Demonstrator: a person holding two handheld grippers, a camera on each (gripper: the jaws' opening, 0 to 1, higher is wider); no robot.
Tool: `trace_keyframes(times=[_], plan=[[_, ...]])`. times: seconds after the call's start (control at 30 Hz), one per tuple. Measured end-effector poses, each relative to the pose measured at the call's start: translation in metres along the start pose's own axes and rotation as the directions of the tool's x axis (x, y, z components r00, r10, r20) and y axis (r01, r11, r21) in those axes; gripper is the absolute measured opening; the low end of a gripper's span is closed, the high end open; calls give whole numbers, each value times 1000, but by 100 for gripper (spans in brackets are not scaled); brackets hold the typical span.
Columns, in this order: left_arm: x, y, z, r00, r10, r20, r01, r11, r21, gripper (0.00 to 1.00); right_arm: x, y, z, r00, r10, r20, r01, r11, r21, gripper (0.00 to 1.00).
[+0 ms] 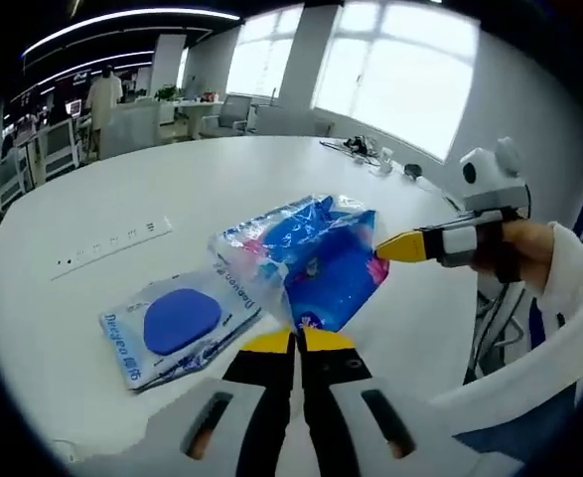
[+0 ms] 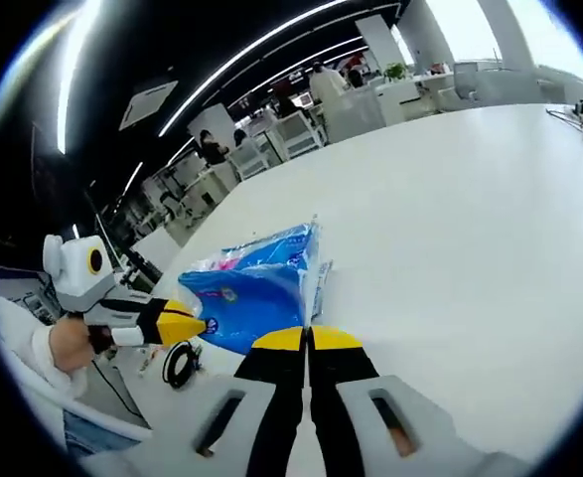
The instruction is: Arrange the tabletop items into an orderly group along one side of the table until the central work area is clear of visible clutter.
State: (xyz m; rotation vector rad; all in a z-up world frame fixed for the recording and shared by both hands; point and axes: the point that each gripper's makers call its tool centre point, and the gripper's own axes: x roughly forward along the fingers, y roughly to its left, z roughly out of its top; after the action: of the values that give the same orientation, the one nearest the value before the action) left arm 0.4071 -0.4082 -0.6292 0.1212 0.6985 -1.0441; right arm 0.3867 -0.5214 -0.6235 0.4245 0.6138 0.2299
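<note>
A crinkly blue plastic bag point(image 1: 306, 258) with pink print hangs stretched between both grippers, just above the white table point(image 1: 221, 179). My left gripper point(image 1: 297, 341) is shut on its near corner. The right gripper point(image 1: 390, 248) comes in from the right and is shut on the bag's far corner. In the right gripper view the same bag point(image 2: 256, 283) sits ahead of my right gripper point(image 2: 309, 338), which pinches its edge, while the left gripper point(image 2: 194, 325) holds the opposite end. A flat clear packet with a blue oval point(image 1: 177, 320) lies on the table to the left of the bag.
A white strip of sockets point(image 1: 112, 241) lies flat at the table's left. Cables and small items point(image 1: 365, 149) sit near the far edge by the windows. A black cable coil point(image 2: 180, 364) hangs off the table's edge. Desks, chairs and people stand beyond.
</note>
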Motion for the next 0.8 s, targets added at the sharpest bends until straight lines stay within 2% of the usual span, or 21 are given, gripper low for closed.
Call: trace_keyframes(times=[0.2, 0.37, 0.6, 0.8], plan=[[15, -7, 10, 1000, -22, -18, 22, 999, 26, 0, -3, -15, 11, 999, -31, 27, 31, 999, 12, 0], [22, -7, 12, 999, -30, -33, 31, 999, 29, 0, 0, -23, 14, 998, -44, 36, 43, 999, 29, 0], [43, 4, 8, 997, -42, -67, 42, 999, -6, 0, 6, -33, 9, 997, -72, 15, 71, 997, 22, 0], [66, 11, 2, 994, -44, -97, 39, 998, -53, 0, 17, -55, 9, 995, -103, 0, 103, 994, 41, 0]])
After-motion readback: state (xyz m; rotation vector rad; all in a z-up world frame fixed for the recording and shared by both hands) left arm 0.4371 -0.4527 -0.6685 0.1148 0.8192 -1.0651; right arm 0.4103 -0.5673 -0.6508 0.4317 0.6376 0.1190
